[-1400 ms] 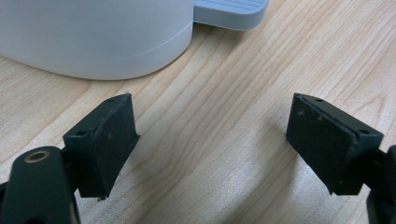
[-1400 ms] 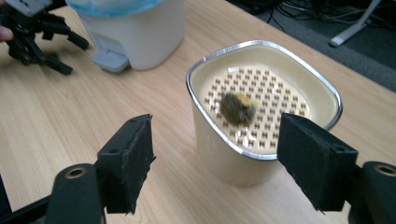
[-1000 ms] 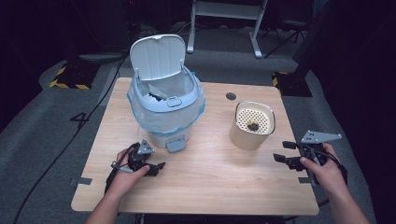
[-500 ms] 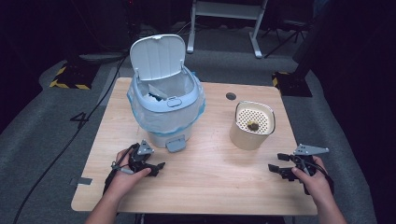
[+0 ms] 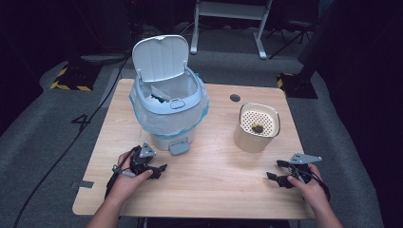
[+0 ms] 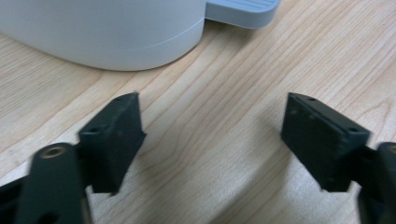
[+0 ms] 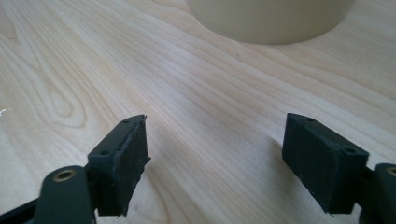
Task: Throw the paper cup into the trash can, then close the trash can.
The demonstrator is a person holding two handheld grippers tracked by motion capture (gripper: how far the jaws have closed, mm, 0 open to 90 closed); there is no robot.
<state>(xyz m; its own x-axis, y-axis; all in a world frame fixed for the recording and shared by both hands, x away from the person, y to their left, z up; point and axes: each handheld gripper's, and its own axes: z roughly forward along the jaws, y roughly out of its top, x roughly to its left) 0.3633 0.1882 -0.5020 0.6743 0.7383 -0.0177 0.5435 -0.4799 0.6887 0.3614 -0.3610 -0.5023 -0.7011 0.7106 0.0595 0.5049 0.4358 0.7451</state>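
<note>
Jaws stand apart on both grippers with nothing between them, bare wood showing through each gap. On the left gripper (image 5: 159, 170) the jaws are wide and have just been closing a little; in the left gripper view (image 6: 212, 140) they point along the surface (image 5: 209, 190) toward the rounded white base of the bin (image 6: 102, 32), whose grey foot pedal (image 6: 243, 10) shows at the top edge. From the high view this gripper lies low over the wood in the person's left hand (image 5: 128, 178), just in front of the bin (image 5: 168, 114), near its pedal (image 5: 179, 147) but apart from it. The bin stands on the left half of the surface with its lid (image 5: 160, 57) tipped upright at the back and a pale blue bag (image 5: 202, 107) folded over its rim. On the right gripper (image 5: 278, 171) the jaws have just been opening and now stand well parted; the right gripper view (image 7: 215, 158) has them low over the wood, aimed at the foot of the cream container (image 7: 271, 21). That container (image 5: 256, 128) stands on the right half of the surface, upright, with a perforated insert on top and a small dark lump (image 5: 257, 127) lying on it. The right hand (image 5: 309, 187) holds its gripper near the front edge, close to the container yet clear of it.
</note>
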